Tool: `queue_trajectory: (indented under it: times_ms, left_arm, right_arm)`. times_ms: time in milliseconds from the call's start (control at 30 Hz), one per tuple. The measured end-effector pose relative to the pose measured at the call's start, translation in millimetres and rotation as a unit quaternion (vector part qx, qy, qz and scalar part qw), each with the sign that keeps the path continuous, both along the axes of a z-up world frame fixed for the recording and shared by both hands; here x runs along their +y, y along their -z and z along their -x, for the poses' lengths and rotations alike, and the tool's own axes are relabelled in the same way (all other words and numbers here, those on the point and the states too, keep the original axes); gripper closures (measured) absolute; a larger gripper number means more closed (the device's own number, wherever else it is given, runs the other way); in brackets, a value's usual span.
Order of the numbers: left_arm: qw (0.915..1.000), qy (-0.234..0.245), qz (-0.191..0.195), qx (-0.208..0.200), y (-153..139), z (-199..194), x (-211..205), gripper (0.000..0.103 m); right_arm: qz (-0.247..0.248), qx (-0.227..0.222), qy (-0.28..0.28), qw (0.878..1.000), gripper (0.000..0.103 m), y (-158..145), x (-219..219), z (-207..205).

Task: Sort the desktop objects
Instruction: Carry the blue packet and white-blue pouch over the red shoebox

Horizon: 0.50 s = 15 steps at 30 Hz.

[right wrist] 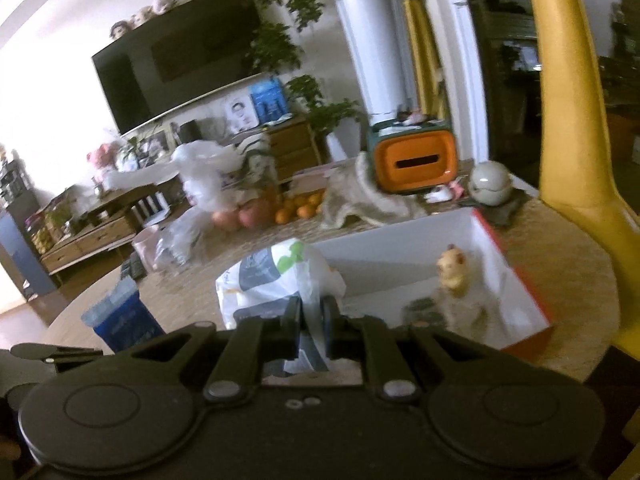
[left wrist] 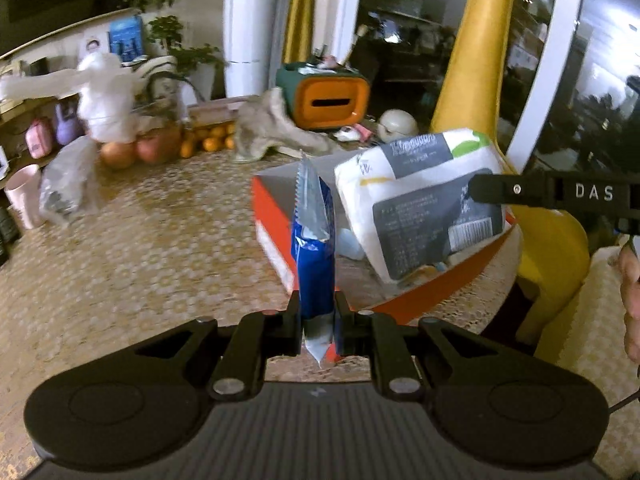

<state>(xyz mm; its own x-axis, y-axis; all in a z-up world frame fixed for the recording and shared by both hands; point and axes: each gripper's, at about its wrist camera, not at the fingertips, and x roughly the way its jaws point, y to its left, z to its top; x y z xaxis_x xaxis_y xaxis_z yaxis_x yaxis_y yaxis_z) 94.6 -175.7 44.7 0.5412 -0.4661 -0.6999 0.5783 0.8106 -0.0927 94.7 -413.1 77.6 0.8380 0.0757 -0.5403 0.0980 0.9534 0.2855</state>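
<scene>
Cluttered with fruit, crumpled bags and an orange-fronted green container (left wrist: 326, 94), the round table (left wrist: 132, 256) with its patterned cloth sits in a living room with a wall-mounted television (right wrist: 180, 52) behind it. Near the table's edge stands an open red-and-white box (right wrist: 516, 276), already holding a small animal figurine (right wrist: 454, 276) against its inner wall. Left gripper (left wrist: 318, 320) has its jaws clamped on the lower end of a blue snack packet (left wrist: 314, 248), which stands upright between the fingers just in front of the box's near corner. Right gripper (right wrist: 310, 326) is clenched on a fold of a white tissue pack (right wrist: 276, 280), held tilted above the box's rim (in the left wrist view it hangs over the box opening, with the right gripper's finger reaching in from the side). Both items look ready to go into the box, and the risks follow from that. The tissue pack is soft and pinched only by loose wrapper, so it may slide or swing as it is lowered and land on the rim instead of inside. It could also knock the figurine over. With both tools converging on the same opening, the packet and the pack may collide, and a release made too early would drop the slim packet outside the box wall.
</scene>
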Motion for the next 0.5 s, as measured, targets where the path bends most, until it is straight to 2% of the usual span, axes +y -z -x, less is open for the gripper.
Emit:
queue_trajectory:
  times_ms: [200, 500]
  left_arm:
    - [0.9995, 0.026, -0.016, 0.001, 5, -8, -44, 0.090]
    - [0.9973, 0.053, -0.047, 0.019, 26, -28, -99, 0.090]
  right_arm:
    - [-0.001, -0.002, 0.043, 0.999, 0.093, 8, -42, 0]
    - [-0.020, 0.013, 0.089, 0.996, 0.093, 35, -88, -10]
